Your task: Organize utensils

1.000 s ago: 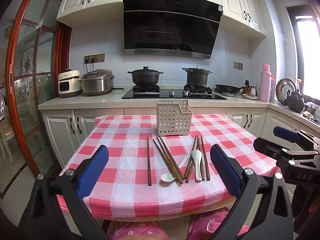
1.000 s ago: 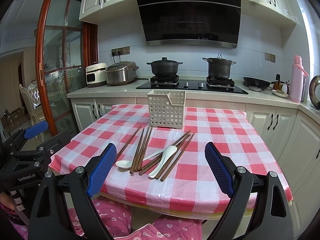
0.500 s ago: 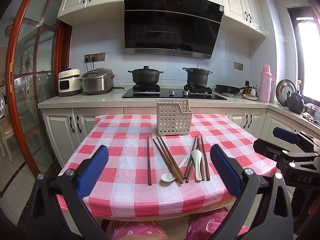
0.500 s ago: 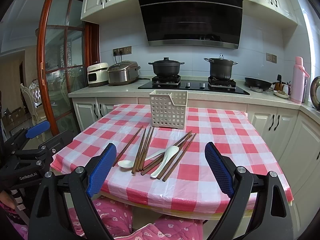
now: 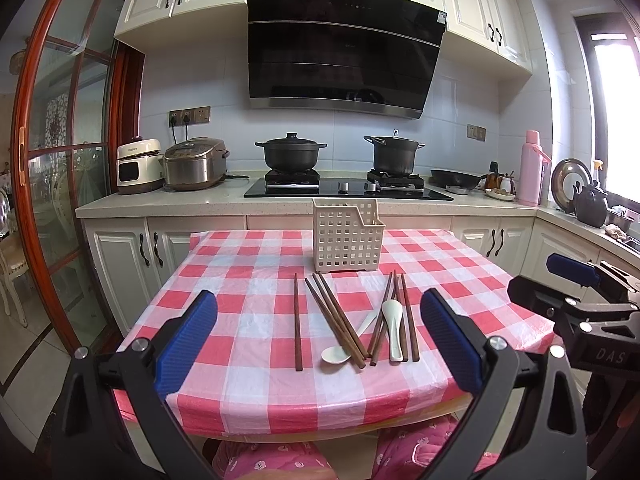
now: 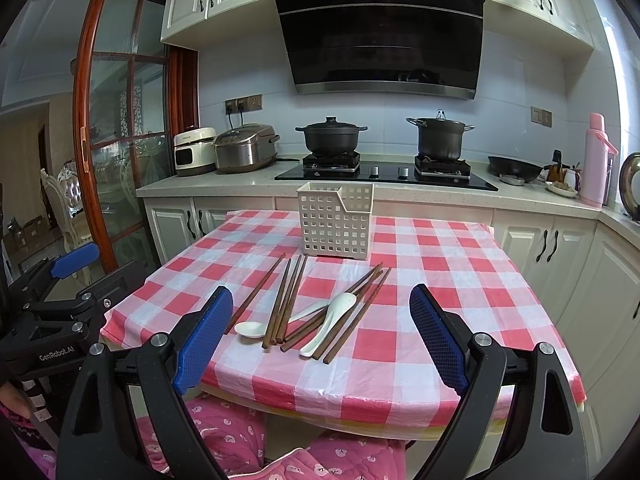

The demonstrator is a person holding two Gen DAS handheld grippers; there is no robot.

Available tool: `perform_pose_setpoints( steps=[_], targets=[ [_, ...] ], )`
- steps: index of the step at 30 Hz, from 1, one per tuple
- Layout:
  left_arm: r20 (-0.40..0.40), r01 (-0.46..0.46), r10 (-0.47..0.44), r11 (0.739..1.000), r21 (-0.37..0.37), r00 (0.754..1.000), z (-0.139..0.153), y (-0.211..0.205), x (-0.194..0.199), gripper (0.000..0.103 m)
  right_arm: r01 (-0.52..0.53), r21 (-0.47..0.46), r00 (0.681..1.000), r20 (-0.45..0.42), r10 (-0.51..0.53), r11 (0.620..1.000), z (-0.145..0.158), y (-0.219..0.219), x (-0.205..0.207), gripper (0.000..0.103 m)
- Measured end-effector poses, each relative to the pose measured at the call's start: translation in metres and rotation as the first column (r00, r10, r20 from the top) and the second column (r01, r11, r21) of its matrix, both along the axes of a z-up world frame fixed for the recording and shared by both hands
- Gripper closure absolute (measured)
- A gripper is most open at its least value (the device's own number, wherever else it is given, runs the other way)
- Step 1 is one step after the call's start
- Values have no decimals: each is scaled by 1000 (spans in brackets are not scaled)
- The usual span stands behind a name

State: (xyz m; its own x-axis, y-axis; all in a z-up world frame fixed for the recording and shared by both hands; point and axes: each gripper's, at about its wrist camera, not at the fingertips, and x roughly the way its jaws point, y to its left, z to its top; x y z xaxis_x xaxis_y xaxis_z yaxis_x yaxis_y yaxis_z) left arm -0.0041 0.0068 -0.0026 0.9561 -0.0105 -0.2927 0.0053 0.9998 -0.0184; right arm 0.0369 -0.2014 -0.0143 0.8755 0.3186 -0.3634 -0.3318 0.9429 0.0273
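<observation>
"GenRobot.AI" is printed on the left gripper body and "DAS" on the right gripper body, each read from the other's wrist view. Both grippers hang wide open and empty off the near edge of the red-checked table. Brown wooden chopsticks and two white ceramic spoons lie loose at table centre, with an empty cream perforated basket at their 12 o'clock.

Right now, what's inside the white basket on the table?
Through the holes of the white basket nothing shows, and no utensil sticks out above its rim. Its floor is hidden by the front wall.
</observation>
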Motion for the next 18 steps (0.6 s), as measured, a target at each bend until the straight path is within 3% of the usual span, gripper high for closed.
perform_pose_setpoints(
  steps=[18],
  targets=[
    [0, 0, 0, 1000, 0, 1000, 1, 0, 0, 5, 2, 2, 1000, 2, -2, 1000, -1, 0, -2, 18]
  ],
)
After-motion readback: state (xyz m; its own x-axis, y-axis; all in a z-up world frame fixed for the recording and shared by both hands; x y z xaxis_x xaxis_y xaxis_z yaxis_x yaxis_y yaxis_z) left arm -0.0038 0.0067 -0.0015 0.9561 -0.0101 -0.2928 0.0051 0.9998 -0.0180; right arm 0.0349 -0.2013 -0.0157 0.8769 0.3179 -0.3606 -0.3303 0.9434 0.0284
